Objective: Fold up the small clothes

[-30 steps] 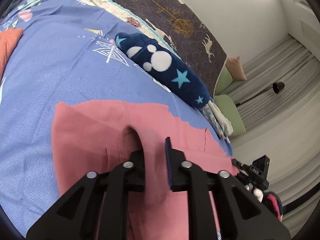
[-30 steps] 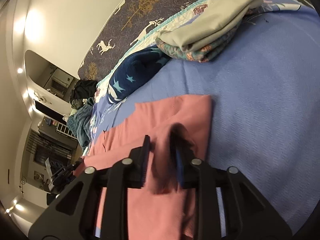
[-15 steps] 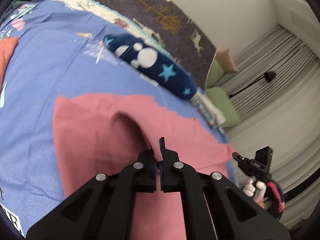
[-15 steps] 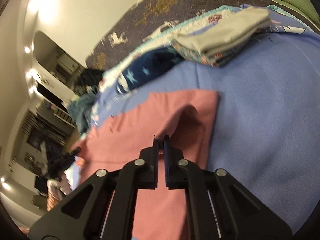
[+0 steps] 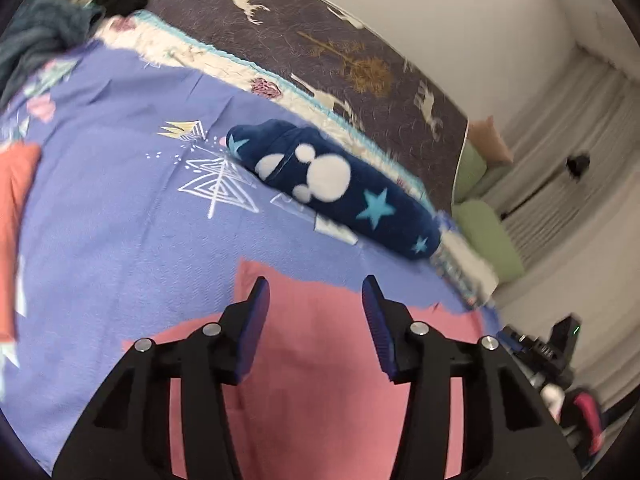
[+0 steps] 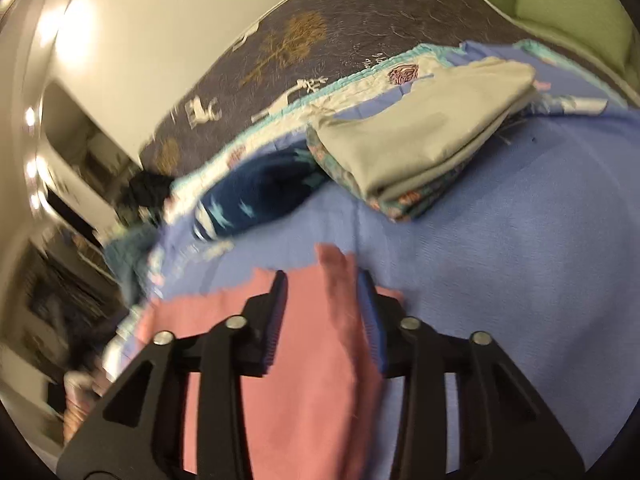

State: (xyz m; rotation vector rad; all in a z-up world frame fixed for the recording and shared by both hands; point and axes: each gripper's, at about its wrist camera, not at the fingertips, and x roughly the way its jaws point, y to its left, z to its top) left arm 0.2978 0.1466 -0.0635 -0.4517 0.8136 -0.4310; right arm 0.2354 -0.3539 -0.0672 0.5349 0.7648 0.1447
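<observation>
A pink garment (image 5: 316,344) lies on the blue bedspread (image 5: 120,240). In the left wrist view my left gripper (image 5: 316,296) is open, its jaws wide apart above the pink cloth near its far edge. In the right wrist view the same pink garment (image 6: 304,360) lies under my right gripper (image 6: 322,284), which is open. A raised fold of pink cloth (image 6: 338,292) stands between the right fingers, loose.
A navy star-patterned plush pillow (image 5: 340,188) lies beyond the garment. A stack of folded clothes (image 6: 424,144) sits at the far right of the bed. An orange cloth (image 5: 14,216) lies at the left edge. A dark deer-print blanket (image 5: 340,40) covers the back.
Both grippers were shut on pinched pink cloth half a second ago. Both have now opened and let the cloth go, and both views have tipped upward and forward.
</observation>
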